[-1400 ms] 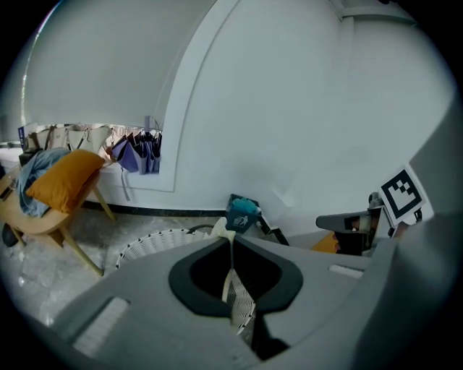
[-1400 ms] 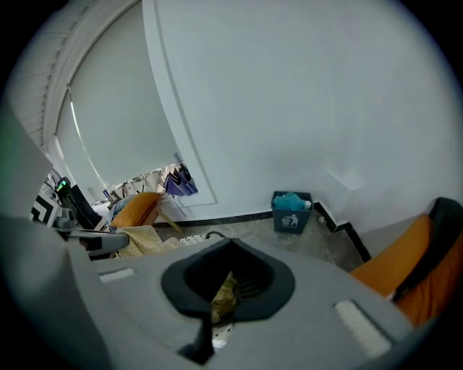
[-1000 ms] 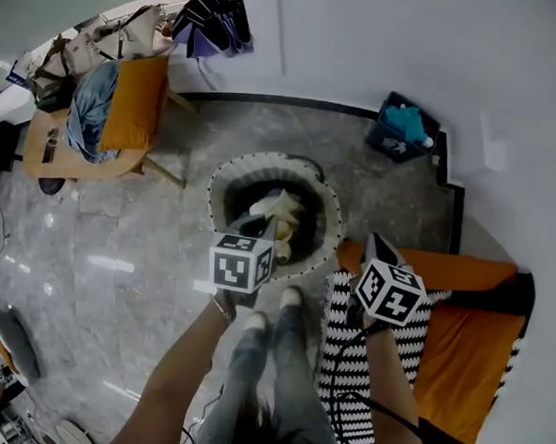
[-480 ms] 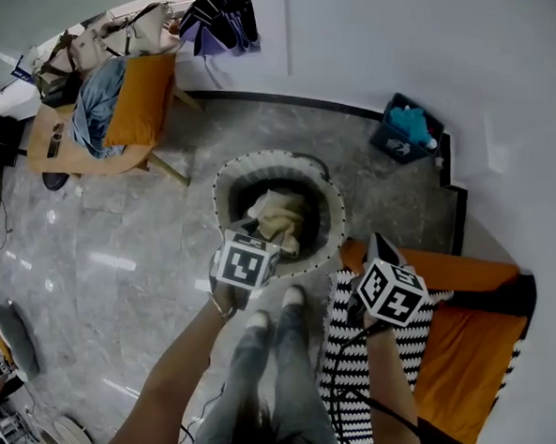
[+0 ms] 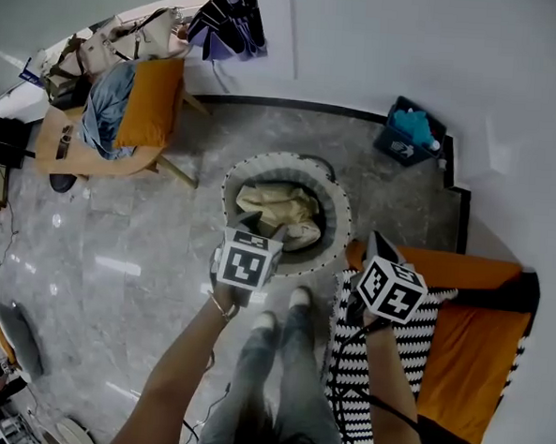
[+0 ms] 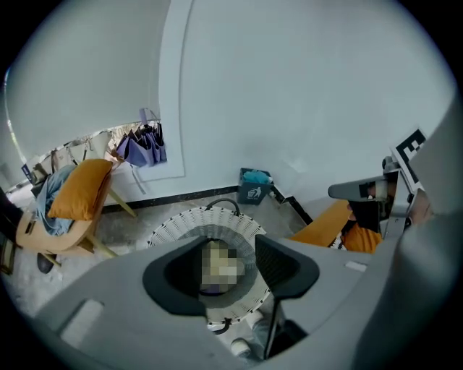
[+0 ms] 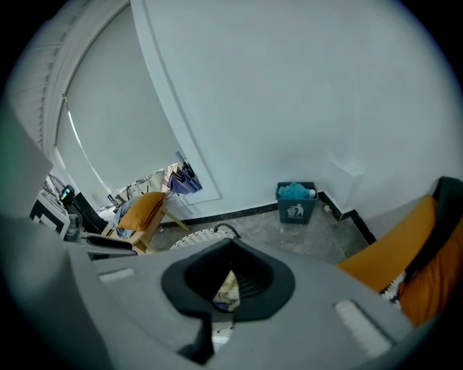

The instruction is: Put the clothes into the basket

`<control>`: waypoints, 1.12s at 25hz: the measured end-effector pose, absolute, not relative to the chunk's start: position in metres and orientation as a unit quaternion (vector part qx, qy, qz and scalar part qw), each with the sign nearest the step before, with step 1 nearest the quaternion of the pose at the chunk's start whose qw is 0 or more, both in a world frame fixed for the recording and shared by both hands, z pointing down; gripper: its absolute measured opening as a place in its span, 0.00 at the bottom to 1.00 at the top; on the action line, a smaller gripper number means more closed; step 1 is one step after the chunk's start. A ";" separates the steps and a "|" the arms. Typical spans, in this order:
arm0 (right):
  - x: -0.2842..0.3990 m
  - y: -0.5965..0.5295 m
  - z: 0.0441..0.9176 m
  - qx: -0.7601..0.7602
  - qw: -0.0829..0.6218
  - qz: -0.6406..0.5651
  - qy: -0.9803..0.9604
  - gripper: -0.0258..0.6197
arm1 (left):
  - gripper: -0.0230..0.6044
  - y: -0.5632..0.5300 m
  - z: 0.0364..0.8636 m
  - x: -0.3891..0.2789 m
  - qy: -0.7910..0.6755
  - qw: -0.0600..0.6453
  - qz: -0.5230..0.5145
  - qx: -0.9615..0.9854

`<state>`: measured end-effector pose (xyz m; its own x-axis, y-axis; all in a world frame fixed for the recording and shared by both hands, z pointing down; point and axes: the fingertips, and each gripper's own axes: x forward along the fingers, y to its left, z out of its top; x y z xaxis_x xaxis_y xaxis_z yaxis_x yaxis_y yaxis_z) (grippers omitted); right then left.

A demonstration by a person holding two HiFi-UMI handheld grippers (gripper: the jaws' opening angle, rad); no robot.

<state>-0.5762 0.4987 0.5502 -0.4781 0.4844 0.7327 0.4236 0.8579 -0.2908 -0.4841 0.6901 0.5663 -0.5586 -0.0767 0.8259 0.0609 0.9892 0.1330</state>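
A round woven basket (image 5: 343,232) with a white rim stands on the grey floor, and a cream garment (image 5: 280,212) lies loose inside it. My left gripper (image 5: 257,226) hangs over the basket's near rim. Its jaws have just been opening and stand wide apart with nothing between them (image 6: 229,240). My right gripper (image 5: 375,246) is off to the right, over a black-and-white striped cloth (image 5: 363,362) on an orange seat. Its tips meet (image 7: 231,242) with nothing held. Through its jaws I see the basket (image 7: 195,237).
A wooden chair (image 5: 71,152) with an orange cushion and a blue garment stands at the back left. A blue bin (image 5: 410,131) sits by the wall at the back right. The person's legs and shoes (image 5: 280,339) are just before the basket.
The left gripper opened and let go of the cream garment, which dropped and now lies spread in the basket. The left gripper lifted slightly. The right gripper stayed put.
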 end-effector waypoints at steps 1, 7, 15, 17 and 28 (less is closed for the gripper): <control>-0.576 0.499 0.548 -0.265 0.436 0.035 -0.859 0.04 | 0.39 0.691 0.564 -0.484 -0.881 0.468 -0.076 0.003; -0.575 0.503 0.530 -0.266 0.428 0.035 -0.863 0.04 | 0.39 0.702 0.541 -0.479 -0.890 0.445 -0.100 -0.015; -0.568 0.515 0.483 -0.279 0.399 0.029 -0.873 0.04 | 0.37 0.719 0.476 -0.464 -0.920 0.362 -0.143 -0.048; -0.565 0.515 0.467 -0.281 0.388 0.028 -0.877 0.04 | 0.34 0.724 0.452 -0.458 -0.930 0.333 -0.148 -0.059; -0.542 0.503 0.343 -0.279 0.300 0.031 -0.912 0.04 | 0.12 0.750 0.333 -0.410 -0.953 0.239 -0.159 -0.099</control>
